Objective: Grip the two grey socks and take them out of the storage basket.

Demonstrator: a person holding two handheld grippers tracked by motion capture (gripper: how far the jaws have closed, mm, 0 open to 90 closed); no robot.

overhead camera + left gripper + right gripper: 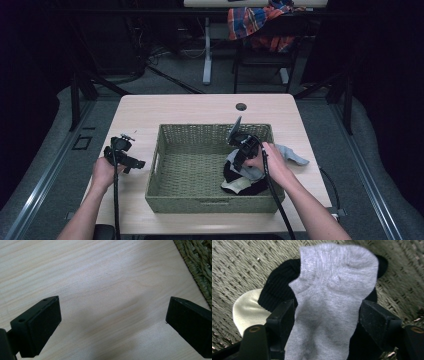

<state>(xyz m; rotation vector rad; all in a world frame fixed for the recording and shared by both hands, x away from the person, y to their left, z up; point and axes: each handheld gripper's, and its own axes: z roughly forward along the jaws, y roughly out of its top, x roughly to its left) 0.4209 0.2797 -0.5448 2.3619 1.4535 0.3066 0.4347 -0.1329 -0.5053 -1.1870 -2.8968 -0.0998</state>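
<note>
A woven basket (200,205) stands in the middle of the wooden table (200,107). In its right end lie a black sock (231,175) and a cream sock (237,186). A grey sock (295,156) hangs over the basket's right rim onto the table. My right gripper (241,159) reaches into that end. In the right gripper view the grey sock (337,290) lies flat between the parted jaws of that gripper (327,317), over the black sock (277,290) and the cream sock (247,310). My left gripper (131,162) is open over bare table, left of the basket.
The basket's left corner (197,265) shows at the upper right of the left gripper view, above bare wood (100,277). A cable hole (241,106) sits near the table's far edge. Behind the table stands a chair with a plaid cloth (255,22).
</note>
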